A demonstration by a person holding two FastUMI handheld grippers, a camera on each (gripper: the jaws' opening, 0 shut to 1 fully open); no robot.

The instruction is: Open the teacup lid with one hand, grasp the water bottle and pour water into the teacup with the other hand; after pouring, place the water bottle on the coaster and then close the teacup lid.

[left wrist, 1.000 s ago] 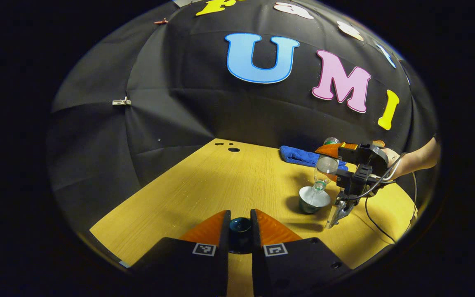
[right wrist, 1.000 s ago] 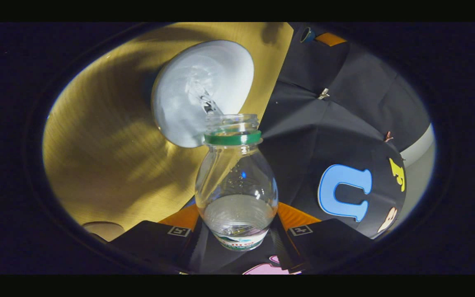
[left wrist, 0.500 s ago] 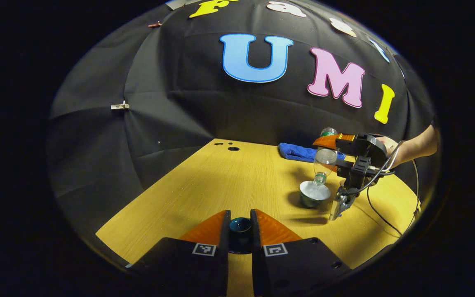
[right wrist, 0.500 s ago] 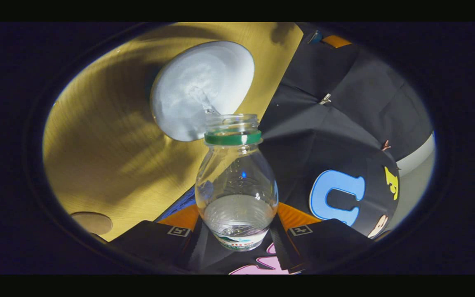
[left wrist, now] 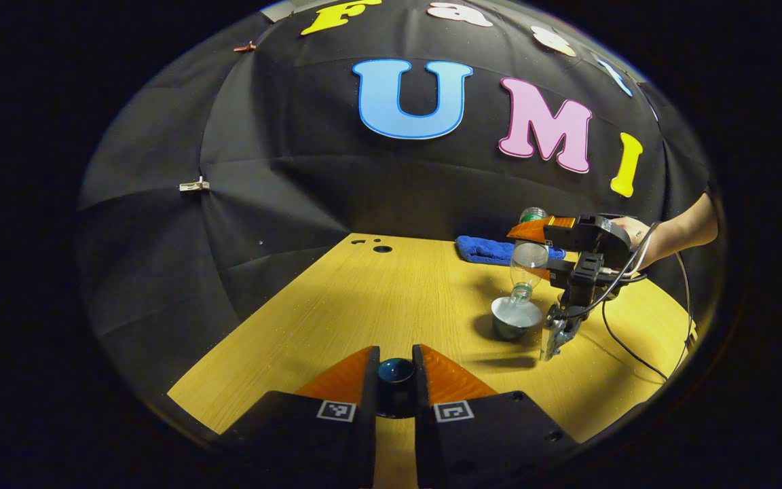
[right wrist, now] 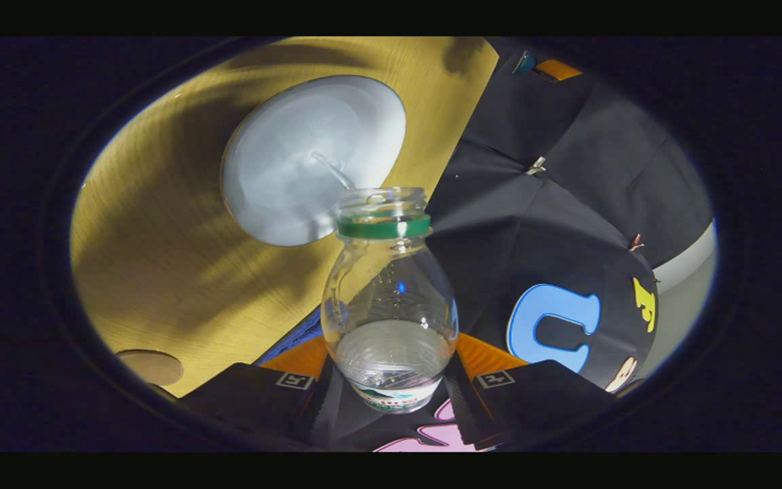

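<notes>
Left gripper [left wrist: 395, 372] clamped on teacup lid [left wrist: 395, 371] low over the table [left wrist: 337, 305], then teacup [left wrist: 516, 317], cup drifting off-centre under a thinner stream, right gripper [right wrist: 391, 380] gripping tilted water bottle [right wrist: 389, 299]: pour likely ending, coaster [right wrist: 152, 367] next.

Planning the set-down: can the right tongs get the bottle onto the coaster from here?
Probably yes. The right tongs grip the bottle, tipped over the cup. The coaster lies bare on the table in the right gripper view, nothing between.
</notes>
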